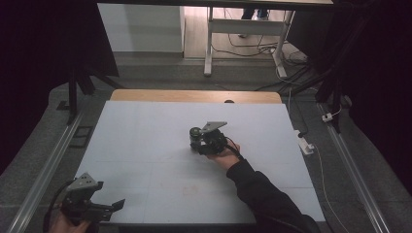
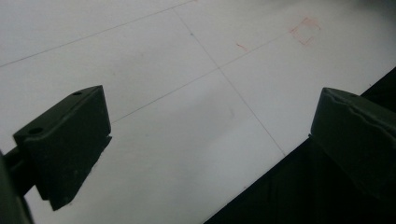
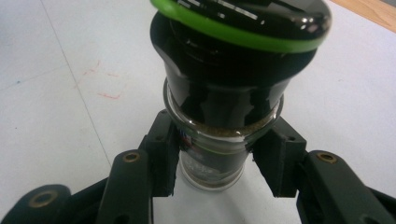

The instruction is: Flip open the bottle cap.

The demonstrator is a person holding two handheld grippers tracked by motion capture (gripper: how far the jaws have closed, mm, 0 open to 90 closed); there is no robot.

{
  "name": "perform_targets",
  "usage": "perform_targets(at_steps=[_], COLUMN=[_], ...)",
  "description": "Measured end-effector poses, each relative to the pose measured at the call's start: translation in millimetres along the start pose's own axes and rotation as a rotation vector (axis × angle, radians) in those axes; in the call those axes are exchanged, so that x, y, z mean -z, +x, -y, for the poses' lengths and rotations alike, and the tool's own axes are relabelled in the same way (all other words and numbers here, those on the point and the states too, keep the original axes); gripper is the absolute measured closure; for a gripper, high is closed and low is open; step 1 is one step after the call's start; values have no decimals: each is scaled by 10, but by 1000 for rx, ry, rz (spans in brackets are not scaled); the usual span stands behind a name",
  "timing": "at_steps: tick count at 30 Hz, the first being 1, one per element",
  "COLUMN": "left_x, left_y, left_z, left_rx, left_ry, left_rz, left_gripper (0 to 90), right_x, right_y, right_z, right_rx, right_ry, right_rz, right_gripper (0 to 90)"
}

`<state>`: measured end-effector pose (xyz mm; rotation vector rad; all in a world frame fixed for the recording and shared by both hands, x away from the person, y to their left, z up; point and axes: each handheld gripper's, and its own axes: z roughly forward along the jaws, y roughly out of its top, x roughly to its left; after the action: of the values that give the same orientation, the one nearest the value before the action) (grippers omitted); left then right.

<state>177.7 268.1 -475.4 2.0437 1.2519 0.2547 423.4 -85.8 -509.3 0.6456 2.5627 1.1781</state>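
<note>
Jar (image 3: 219,140) of clear glass, upright near the middle of the counter (image 1: 145,126), a little toward its right edge. Right gripper (image 3: 217,156) clamped on the glass body just under the cap (image 3: 238,32); pads (image 3: 164,154) press both sides. Cap is glossy black, flared, wider than the jar, with a bright green ring around its top. Brownish granular fill visible at the neck; a label partly hidden behind the pads.

Left gripper (image 1: 99,208) rests at the near left corner of the counter, jaws apart, nothing between them.

Counter surface: matte white sheet, faint pencil grid lines, small red marks (image 2: 306,31); bare wood strip along the far edge.

Risks, as I judge them: glass is smooth and round, pads flat, so contact is narrow; a tilt or quick lift could let the jar rotate or slip down through the grip. Heavy, wide cap makes it top-heavy, so a loose release could tip it. Squeezing harder on glass is its own hazard.
</note>
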Motion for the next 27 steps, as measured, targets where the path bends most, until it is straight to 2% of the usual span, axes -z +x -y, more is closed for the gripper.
perform_targets(at_steps=[3,8,11,14,15,19,27], left_x=[-5,-39,-85,-139,-139,-234,-390], left_y=[-4,-3,-5,-6,-6,-21,-53], left_z=[-14,-80,-124,-201,-201,-331,-540], left_rx=[-12,-37,-62,-96,-96,-138,-165], left_ry=[-8,-24,-35,-67,-67,-81,-99], left_rz=[0,34,66,100,100,123,142], left_gripper=[0,0,0,0,0,0,0], right_x=[0,-1,0,0,0,-1,-2], right_y=[0,1,2,4,3,-1,-6], right_z=[1,-1,0,-1,-2,-4,-4], right_rx=[-1,0,-2,-1,0,2,4], right_ry=[-1,0,0,1,1,2,2], right_rz=[0,1,1,3,2,0,-3], right_gripper=[538,537,537,537,538,537,537])
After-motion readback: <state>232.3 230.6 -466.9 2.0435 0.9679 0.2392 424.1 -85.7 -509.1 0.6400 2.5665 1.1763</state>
